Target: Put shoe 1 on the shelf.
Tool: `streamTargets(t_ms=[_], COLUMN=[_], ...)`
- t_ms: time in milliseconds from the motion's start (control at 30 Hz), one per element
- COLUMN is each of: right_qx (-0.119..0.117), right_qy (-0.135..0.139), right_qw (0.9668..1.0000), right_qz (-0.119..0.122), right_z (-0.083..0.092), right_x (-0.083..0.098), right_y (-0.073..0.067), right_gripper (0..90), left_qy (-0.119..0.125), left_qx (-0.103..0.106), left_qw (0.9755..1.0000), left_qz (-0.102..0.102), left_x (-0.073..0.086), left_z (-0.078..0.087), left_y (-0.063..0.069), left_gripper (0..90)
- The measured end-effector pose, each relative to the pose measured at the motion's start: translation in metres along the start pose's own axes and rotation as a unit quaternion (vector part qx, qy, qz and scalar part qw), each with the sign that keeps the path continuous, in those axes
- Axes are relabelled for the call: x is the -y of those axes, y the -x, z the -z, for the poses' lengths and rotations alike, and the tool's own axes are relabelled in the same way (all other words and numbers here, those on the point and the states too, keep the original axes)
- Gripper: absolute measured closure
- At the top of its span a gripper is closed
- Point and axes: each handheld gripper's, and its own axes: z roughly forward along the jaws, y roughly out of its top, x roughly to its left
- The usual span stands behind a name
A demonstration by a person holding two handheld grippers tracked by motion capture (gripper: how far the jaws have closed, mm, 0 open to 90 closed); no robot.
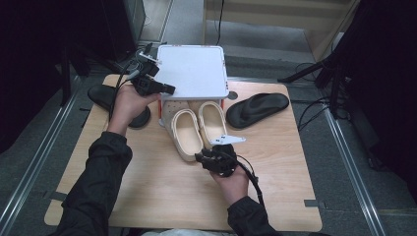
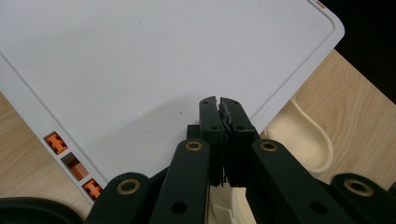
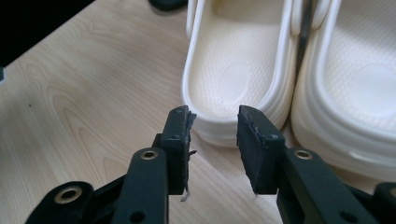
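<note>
Right gripper (image 3: 214, 135) jaws apart, left cream clog (image 3: 236, 79) heel between; left gripper (image 2: 219, 105) jaws together over white box (image 2: 140, 65).

No readable text, seemingly.

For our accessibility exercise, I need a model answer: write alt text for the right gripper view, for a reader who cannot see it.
Two black jaws of the right gripper stand apart just before the heel of a cream clog, not yet pressing on it. A second cream clog lies close beside it on the pale wooden table.
</note>
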Motion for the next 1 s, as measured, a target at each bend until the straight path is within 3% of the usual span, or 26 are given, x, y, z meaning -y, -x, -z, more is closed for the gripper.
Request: streamTargets(t_ms=[167, 267, 367, 533, 700, 1000], right_qx=[-0.008, -0.024, -0.024, -0.023, -0.012, -0.016], right_qy=[-0.005, -0.020, -0.028, -0.036, -0.044, -0.045], right_qw=[0.9998, 0.9994, 0.9992, 0.9991, 0.9989, 0.9989], right_qz=[0.015, 0.015, 0.016, 0.005, 0.010, -0.002], right_z=[-0.004, -0.010, -0.015, -0.024, -0.032, -0.037], right_x=[0.009, 0.014, 0.016, 0.017, 0.017, 0.009], right_y=[-0.004, -0.005, -0.004, -0.001, 0.000, 0.000], right_gripper=[78.6, 85.3, 89.6, 90.0, 90.0, 90.0], left_qy=[-0.001, -0.001, -0.001, -0.001, 0.000, -0.001], left_qx=[-0.001, -0.003, -0.003, -0.004, -0.002, -0.002], left_qw=[1.0000, 1.0000, 1.0000, 1.0000, 1.0000, 1.0000], left_qz=[-0.004, -0.004, -0.005, -0.005, -0.003, -0.003], left_x=[0.000, 0.000, 0.000, 0.000, 0.000, 0.000], left_z=[0.000, 0.000, 0.000, 0.000, 0.000, 0.000], left_y=[0.000, 0.000, 0.000, 0.000, 0.000, 0.000], left_gripper=[88.8, 89.5, 89.5, 89.5, 89.5, 89.3])
